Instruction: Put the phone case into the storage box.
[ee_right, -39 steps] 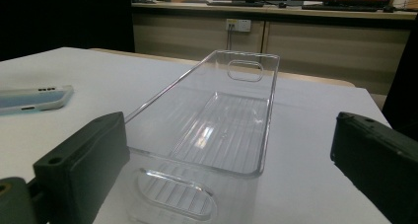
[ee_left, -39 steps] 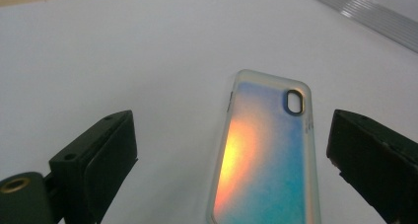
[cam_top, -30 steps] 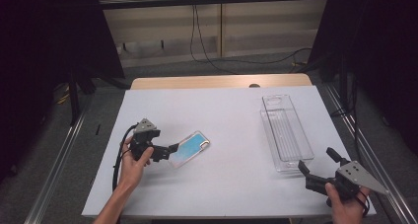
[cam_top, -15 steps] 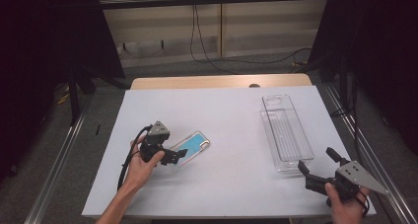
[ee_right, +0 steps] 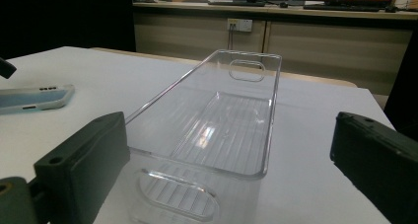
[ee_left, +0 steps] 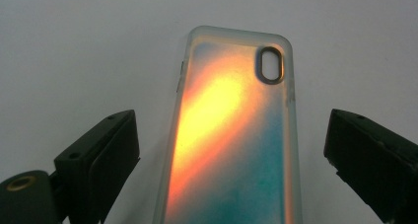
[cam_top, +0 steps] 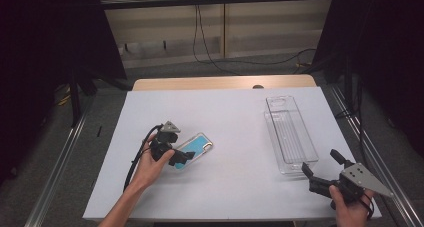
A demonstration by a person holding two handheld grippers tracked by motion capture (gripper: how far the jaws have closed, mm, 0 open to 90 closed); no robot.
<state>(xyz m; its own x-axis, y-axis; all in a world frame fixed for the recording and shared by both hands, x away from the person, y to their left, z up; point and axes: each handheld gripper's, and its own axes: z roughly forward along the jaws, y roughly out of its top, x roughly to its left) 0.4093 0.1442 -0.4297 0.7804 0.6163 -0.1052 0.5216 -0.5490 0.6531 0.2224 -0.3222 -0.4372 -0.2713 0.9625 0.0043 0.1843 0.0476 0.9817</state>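
A phone case (cam_top: 196, 147) with a teal and orange back lies flat on the white table (cam_top: 235, 197), left of centre. My left gripper (cam_top: 179, 157) is open at its near end. In the left gripper view the phone case (ee_left: 231, 135) lies between the two spread jaws of my left gripper (ee_left: 231, 169), camera hole at the far end, with a gap on each side. My right gripper (cam_top: 321, 163) is open near the table's front right, just short of a clear plastic tray (cam_top: 273, 128). The right gripper view looks along my open right gripper (ee_right: 226, 169) into the empty tray (ee_right: 162, 93).
The phone case (ee_right: 29, 99) lies at the far left of the right gripper view. A wooden strip (cam_top: 225, 82) runs along the table's far edge. Dark curtains and metal rails flank the table, and cables lie on the floor behind it.
My left gripper has moved right along the table until its open jaws straddle the near end of the phone case. The right gripper has stayed still.
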